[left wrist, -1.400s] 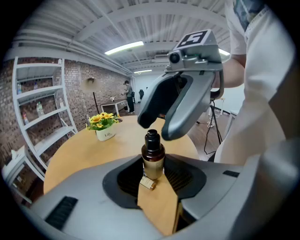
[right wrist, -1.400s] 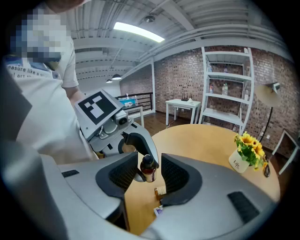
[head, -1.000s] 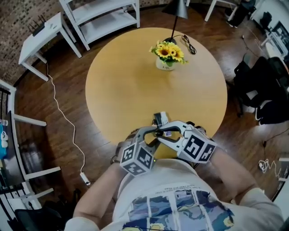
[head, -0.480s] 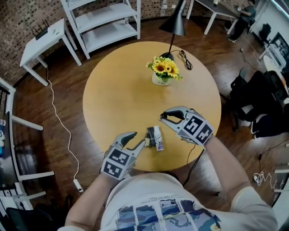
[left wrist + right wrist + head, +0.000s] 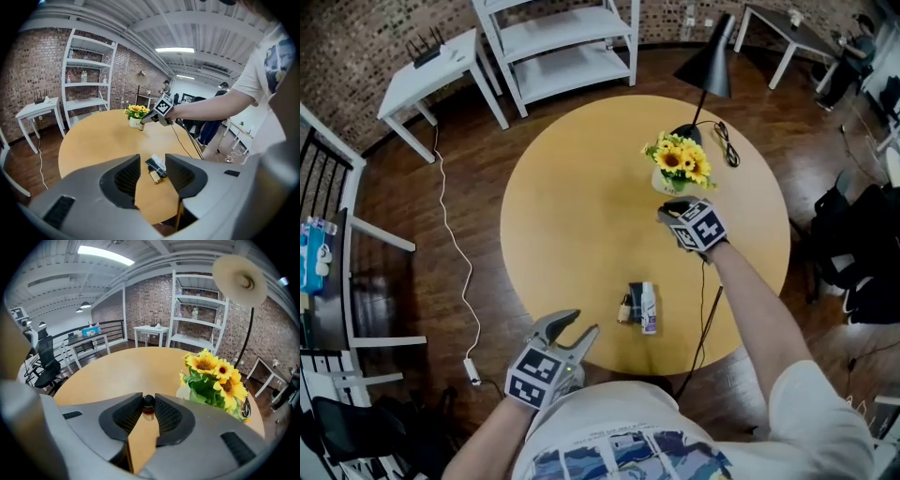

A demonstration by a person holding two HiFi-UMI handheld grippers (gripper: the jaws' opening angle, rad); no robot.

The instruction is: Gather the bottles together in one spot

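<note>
Three bottles lie together near the round table's point(image 5: 562, 216) front edge: a small amber one point(image 5: 624, 310), a dark one point(image 5: 635, 295) and a white one point(image 5: 649, 309). My left gripper point(image 5: 574, 334) hovers off that edge, left of them. Its jaws have just been opening and stand open with nothing between them; the group point(image 5: 155, 168) shows beyond its tips. My right gripper point(image 5: 664, 214) is stretched out to the sunflower vase, its jaws shut to a narrow slit. A tiny black-capped bottle point(image 5: 148, 409) stands right at its tips; whether they touch is unclear. The left gripper view shows that bottle point(image 5: 140, 127) under the right gripper point(image 5: 151, 117).
A white vase of sunflowers point(image 5: 677, 167) stands just beyond the right gripper, close on its right point(image 5: 211, 380). A black lamp point(image 5: 709, 70) rises behind it, its cable point(image 5: 705, 309) running over the table's front edge. White shelves point(image 5: 567, 42) and a side table point(image 5: 427, 70) stand beyond.
The right gripper left the bottle group and travelled across the table to the vase. The left gripper drew back off the near edge, rolled and opened. Three bottles now lie uncovered.
</note>
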